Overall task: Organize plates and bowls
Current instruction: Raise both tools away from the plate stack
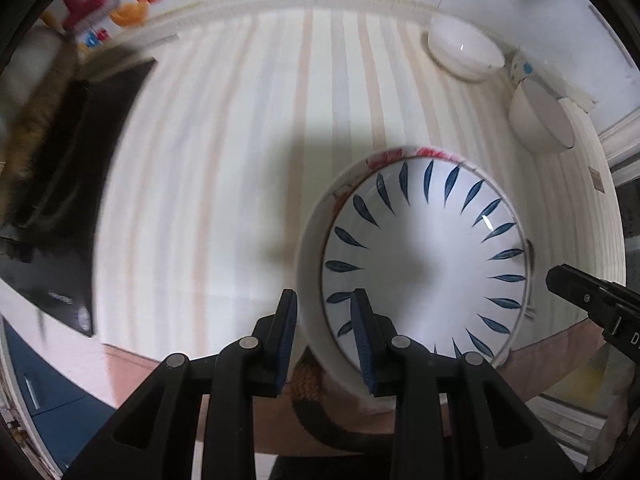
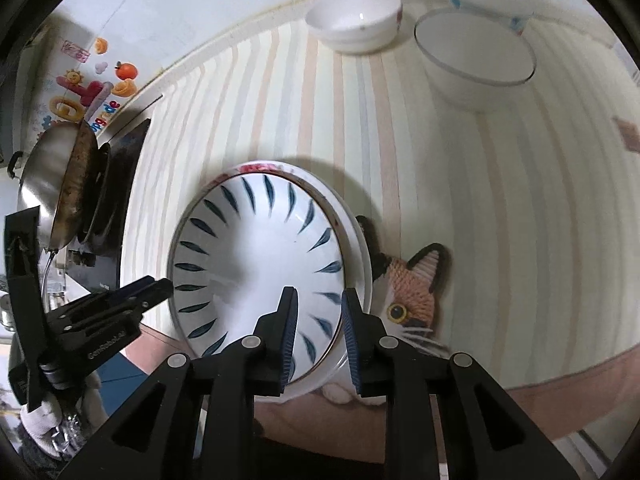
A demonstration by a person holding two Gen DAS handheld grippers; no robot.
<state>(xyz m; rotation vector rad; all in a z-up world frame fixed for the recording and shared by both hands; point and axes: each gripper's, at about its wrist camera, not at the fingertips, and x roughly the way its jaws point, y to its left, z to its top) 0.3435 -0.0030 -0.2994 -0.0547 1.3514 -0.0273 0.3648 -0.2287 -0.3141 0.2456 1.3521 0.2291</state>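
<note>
A white bowl with blue leaf marks [image 1: 424, 264] sits nested inside a larger white bowl with red flowers [image 1: 396, 157] on the striped cloth. My left gripper [image 1: 326, 336] straddles the near left rim of the stack, jaws closed on it. My right gripper [image 2: 318, 334] straddles the right rim of the same stack [image 2: 256, 256], jaws closed on it. Each gripper shows in the other's view: the right one [image 1: 592, 300] and the left one [image 2: 120, 304]. Two plain white bowls [image 1: 466, 50] [image 1: 542, 118] stand at the far edge.
A cat-face mat [image 2: 412, 292] lies under the stack's right side. A black stove [image 2: 116, 200] with a steel wok [image 2: 56, 184] stands at the left. The wall with fruit stickers [image 2: 96, 80] is behind. The table's front edge [image 2: 560, 376] is near.
</note>
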